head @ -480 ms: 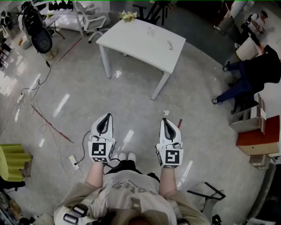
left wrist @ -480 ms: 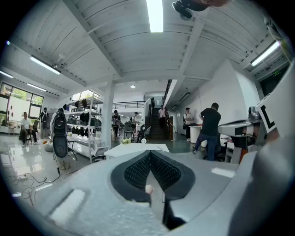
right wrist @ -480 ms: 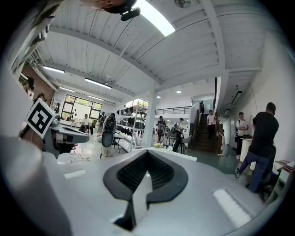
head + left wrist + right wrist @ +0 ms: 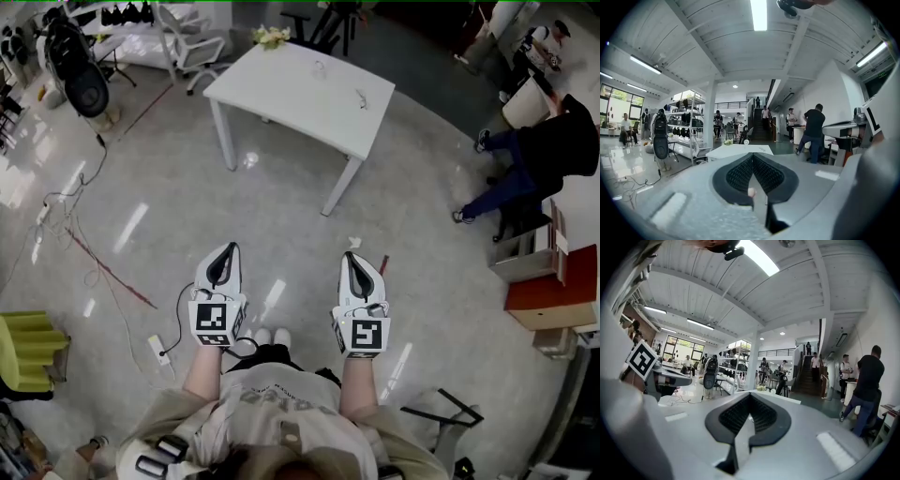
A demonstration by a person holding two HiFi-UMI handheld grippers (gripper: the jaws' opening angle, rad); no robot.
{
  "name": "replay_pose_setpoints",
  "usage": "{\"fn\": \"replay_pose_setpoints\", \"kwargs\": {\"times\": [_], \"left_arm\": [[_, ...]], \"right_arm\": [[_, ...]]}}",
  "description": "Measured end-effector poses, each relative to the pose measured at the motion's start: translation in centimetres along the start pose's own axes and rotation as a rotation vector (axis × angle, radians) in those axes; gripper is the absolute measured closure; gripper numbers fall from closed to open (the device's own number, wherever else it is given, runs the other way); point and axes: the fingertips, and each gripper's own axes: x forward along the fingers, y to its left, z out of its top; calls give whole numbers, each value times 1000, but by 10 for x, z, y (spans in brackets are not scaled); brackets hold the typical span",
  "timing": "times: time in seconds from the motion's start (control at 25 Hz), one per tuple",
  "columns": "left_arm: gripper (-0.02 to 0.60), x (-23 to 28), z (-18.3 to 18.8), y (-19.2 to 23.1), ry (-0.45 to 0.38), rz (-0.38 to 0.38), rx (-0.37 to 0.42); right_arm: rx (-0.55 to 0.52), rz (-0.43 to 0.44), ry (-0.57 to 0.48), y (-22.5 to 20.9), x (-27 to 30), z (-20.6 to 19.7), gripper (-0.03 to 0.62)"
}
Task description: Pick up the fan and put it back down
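A pale grey, glossy speckled floor filled an open workshop hall with a white ribbed ceiling, strip lights, shelving and a staircase at the back, where several people stood. A seated person in dark clothes was off to the right, beside a red-brown cabinet. A white rectangular desk on white legs stood in the middle of the floor, turned at an angle. A yellow-green padded seat sat at the left. A white power strip with a black cable lay on the floor near the person's feet.

The left white gripper with black ribbed pads and its match, the right white gripper, were held side by side over bare floor, well apart from the desk. Each one's jaws were pressed together with nothing between them.

A bunch of pale flowers stood at the desk's far corner. The small white fan stood on the desk near its far edge, just beside the flowers. It showed a round pale head but was too small to make out further. A thin dark item lay towards the desk's right corner.
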Motion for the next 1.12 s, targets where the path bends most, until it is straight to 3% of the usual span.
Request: {"fn": "replay_pose_setpoints", "kwargs": {"times": [0.28, 0.48, 0.52, 0.56, 0.6, 0.72, 1.12], "left_arm": [[572, 20, 9, -8, -16, -20, -4], [571, 41, 22, -17, -27, -6, 33], [547, 45, 25, -21, -27, -15, 39], [450, 50, 29, -26, -29, -29, 36], [370, 53, 32, -30, -34, -39, 29], [304, 60, 36, -31, -45, -32, 14], [302, 82, 23, -22, 6, 10, 5]], "right_arm": [[6, 2, -10, -8, 11, 4, 594], [138, 54, -86, -22, 19, 15, 592], [153, 76, -85, -25, 21, 15, 564], [161, 99, -79, -27, 24, 14, 389], [167, 116, -75, -30, 26, 14, 271], [163, 125, -79, -37, 32, 11, 263], [184, 126, -41, -54, 58, -6, 252]]}}
